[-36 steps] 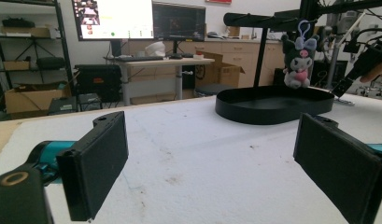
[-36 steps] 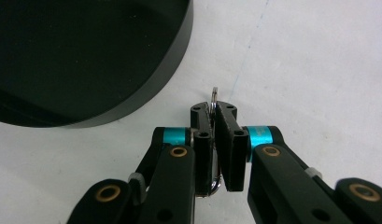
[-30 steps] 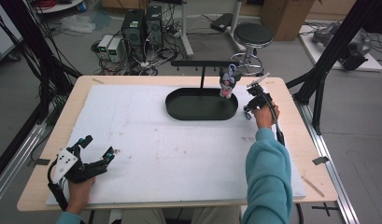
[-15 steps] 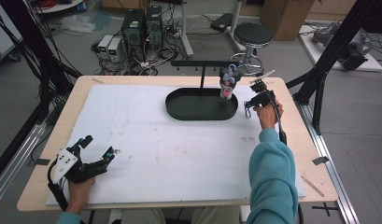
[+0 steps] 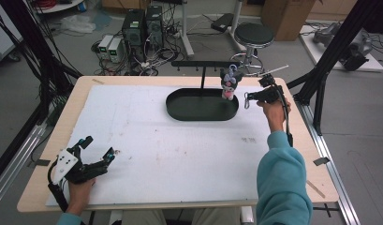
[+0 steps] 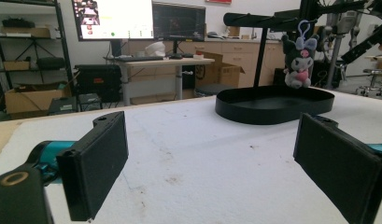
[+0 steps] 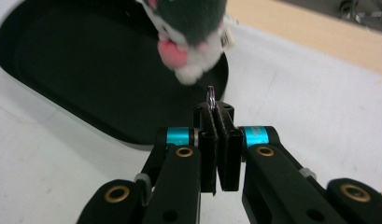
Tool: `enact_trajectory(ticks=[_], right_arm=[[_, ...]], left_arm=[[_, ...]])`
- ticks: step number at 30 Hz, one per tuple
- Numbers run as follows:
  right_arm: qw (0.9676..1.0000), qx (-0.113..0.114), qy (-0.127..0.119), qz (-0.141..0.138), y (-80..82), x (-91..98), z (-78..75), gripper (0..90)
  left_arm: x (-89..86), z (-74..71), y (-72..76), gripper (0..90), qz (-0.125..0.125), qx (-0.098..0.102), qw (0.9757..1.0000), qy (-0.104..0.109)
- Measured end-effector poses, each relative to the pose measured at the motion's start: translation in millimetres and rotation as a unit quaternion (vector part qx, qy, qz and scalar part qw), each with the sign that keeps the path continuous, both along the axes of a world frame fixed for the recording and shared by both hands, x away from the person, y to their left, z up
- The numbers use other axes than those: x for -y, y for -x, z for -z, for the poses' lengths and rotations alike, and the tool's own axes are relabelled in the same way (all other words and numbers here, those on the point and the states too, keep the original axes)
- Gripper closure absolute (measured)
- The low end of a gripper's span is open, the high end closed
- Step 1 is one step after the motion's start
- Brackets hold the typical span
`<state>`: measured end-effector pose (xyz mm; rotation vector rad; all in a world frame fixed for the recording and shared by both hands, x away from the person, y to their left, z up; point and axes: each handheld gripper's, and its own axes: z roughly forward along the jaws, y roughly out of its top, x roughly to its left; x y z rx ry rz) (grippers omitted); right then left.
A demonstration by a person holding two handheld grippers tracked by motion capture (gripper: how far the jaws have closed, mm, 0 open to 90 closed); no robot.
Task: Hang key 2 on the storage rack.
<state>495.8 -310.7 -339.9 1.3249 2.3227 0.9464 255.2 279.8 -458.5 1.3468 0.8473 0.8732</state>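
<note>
Here the right gripper (image 7: 218, 122) pinches a metal ring (image 7: 210, 97) beside the plush (image 5: 229, 83) above the tray (image 5: 180, 106). The left gripper (image 5: 99, 147) rests with jaws wide. No writing is legible.

Grey floor, black round stool (image 5: 254, 34), computer towers (image 5: 143, 24) amid cables, lit monitors (image 6: 142, 19) on a desk (image 6: 156, 60), cardboard boxes (image 6: 228, 72)

A wooden table (image 5: 315, 140) carries a white mat (image 5: 180, 140) (stained), bearing a black oval tray (image 5: 180, 108).
</note>
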Motion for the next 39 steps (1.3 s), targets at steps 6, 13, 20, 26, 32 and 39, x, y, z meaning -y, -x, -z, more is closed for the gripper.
enact_trajectory(ticks=[6, 13, 20, 26, 32, 39], right_arm=[[0.9993, 0.032, -0.014, -0.016, 12.9, -0.6, -15.2, 89.1], [0.9959, 0.064, -0.040, -0.051, 21.3, -2.8, -35.4, 89.1], [0.9918, 0.088, -0.053, -0.076, 24.3, -14.9, -59.4, 89.1], [0.9901, 0.094, -0.056, -0.088, 22.4, -24.7, -71.4, 89.1], [0.9887, 0.096, -0.058, -0.099, 17.2, -35.6, -79.7, 89.1], [0.9871, 0.097, -0.053, -0.116, 10.3, -53.7, -87.7, 89.0]], left_arm=[[0.1, 0.0, -0.1, 10.5, 0.000, 0.000, 1.0000, 0.001], [0.1, 0.0, 0.0, 10.5, 0.000, 0.000, 1.0000, 0.000], [0.2, 0.1, 0.0, 10.5, -0.001, 0.001, 1.0000, 0.000], [0.2, 0.0, 0.0, 10.5, -0.001, 0.001, 1.0000, 0.000], [0.2, 0.0, -0.1, 10.5, -0.001, 0.001, 1.0000, 0.000], [0.2, 0.0, 0.0, 10.5, 0.000, 0.001, 1.0000, -0.001]])
